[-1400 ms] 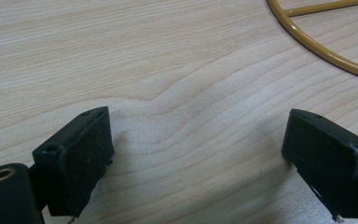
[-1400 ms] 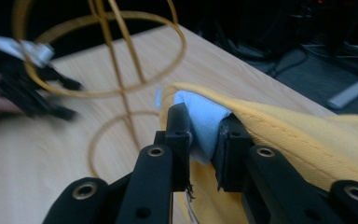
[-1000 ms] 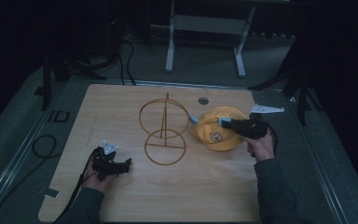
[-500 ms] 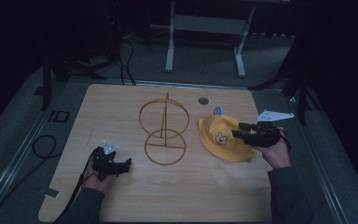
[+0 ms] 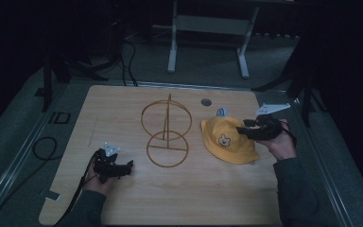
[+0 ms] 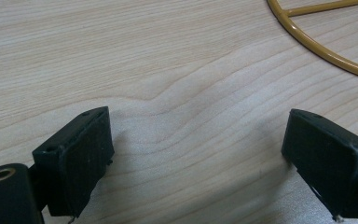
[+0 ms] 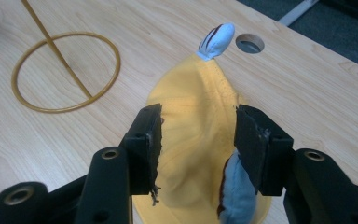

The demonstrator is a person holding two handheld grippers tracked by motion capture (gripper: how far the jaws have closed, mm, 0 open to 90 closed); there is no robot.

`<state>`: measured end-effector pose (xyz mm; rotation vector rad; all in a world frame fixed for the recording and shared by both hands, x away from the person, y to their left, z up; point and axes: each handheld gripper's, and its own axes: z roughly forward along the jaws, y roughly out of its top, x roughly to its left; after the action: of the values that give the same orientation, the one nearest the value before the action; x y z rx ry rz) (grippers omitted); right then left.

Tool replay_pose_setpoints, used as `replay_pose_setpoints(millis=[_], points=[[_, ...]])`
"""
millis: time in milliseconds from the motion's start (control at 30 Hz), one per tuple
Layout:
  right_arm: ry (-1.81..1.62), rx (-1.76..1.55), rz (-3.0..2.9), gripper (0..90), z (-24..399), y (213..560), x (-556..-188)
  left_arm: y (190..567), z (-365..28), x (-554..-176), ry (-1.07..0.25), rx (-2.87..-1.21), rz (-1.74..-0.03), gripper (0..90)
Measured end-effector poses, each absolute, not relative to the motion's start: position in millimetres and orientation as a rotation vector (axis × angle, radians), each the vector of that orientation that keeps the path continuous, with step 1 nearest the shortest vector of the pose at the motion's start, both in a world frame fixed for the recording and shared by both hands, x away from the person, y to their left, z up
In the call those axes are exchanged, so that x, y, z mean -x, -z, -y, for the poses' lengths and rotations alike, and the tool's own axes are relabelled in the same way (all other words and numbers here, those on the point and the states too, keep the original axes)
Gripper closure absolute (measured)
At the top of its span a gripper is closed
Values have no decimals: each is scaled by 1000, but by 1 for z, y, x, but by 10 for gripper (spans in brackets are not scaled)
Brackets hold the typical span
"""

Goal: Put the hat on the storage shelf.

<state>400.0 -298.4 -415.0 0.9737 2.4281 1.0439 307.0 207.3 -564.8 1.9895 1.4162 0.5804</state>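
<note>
A yellow hat lies flat on the wooden table, on its right half, with a small bear face on the side towards the person and a pale blue ear sticking up at its far edge. The right claw sits at the hat's right side, low over the crown, held by the right hand with the grey plate above it. In the right gripper view the jaws stand part-way apart with the yellow cloth between them; whether the pads press the cloth cannot be told, and a second blue ear shows beside the right-hand jaw. Left of the hat, near the middle of the table, stands a gold wire stand: a flat ring on the wood, an upright post and an upright ring above. A round hole in the table lies beyond the hat. The left claw rests on the near left of the table in the left hand, well apart from the hat; its own view shows the jaws wide, nothing between them but bare wood, and an arc of the stand's base ring at top right. A black cable loops on the floor beside the table's left edge.
</note>
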Motion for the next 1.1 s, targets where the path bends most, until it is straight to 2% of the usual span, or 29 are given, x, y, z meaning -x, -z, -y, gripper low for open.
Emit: replay_pose_setpoints(millis=[267, 633, 1100], points=[[-912, -971, -2517, 527, 286, 410, -418, 565, -207, -307, -580, -1990, -1416, 89], [-646, -931, -2603, 495, 266, 405, -446, 565, -207, -307, -579, -1987, -1418, 89], [-384, -949, -2735, 470, 244, 418, -472, 565, -207, -307, -581, -1989, -1416, 89]])
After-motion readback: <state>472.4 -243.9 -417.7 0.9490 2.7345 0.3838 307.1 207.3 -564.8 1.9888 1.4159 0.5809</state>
